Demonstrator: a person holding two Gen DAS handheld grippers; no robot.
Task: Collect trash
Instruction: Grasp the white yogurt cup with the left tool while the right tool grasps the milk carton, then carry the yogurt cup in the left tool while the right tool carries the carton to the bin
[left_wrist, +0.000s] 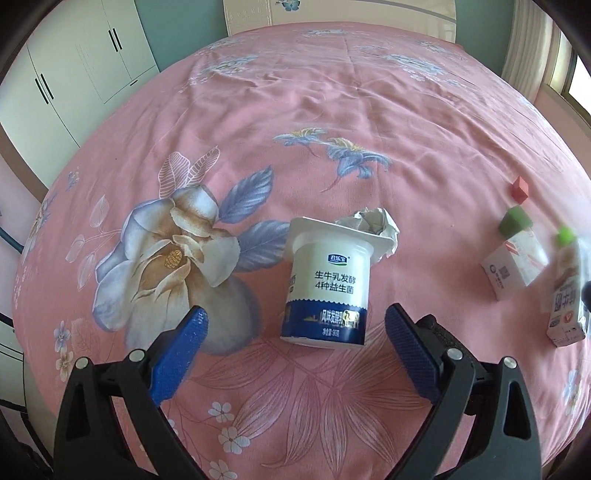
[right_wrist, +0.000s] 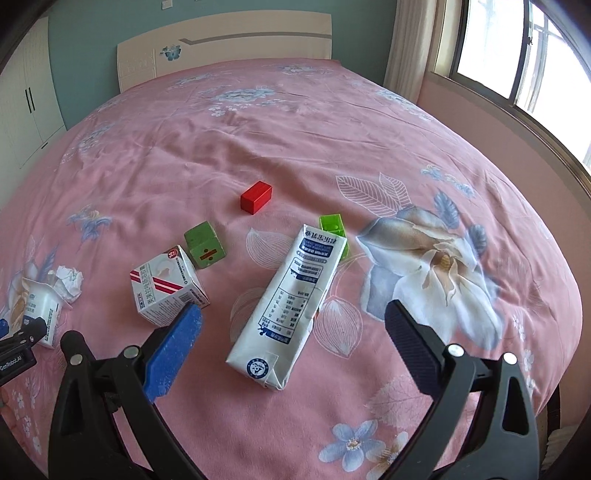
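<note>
A white and blue yogurt cup (left_wrist: 327, 284) lies on its side on the pink bed, a crumpled paper ball (left_wrist: 371, 225) just behind it. My left gripper (left_wrist: 295, 325) is open, its jaws either side of the cup's base, not touching. A white milk carton (right_wrist: 290, 306) lies flat on the bed. My right gripper (right_wrist: 293, 325) is open around the carton's near end. A small white and red box (right_wrist: 166, 290) lies left of the carton. The cup (right_wrist: 38, 310) and paper ball (right_wrist: 70, 280) show at far left in the right wrist view.
A red block (right_wrist: 256, 196), a dark green block (right_wrist: 204, 244) and a bright green block (right_wrist: 334, 230) lie on the floral bedsheet (right_wrist: 332, 147). A headboard (right_wrist: 225, 40) stands at the far end, a wardrobe (left_wrist: 85, 62) to the left, a window (right_wrist: 524, 55) to the right.
</note>
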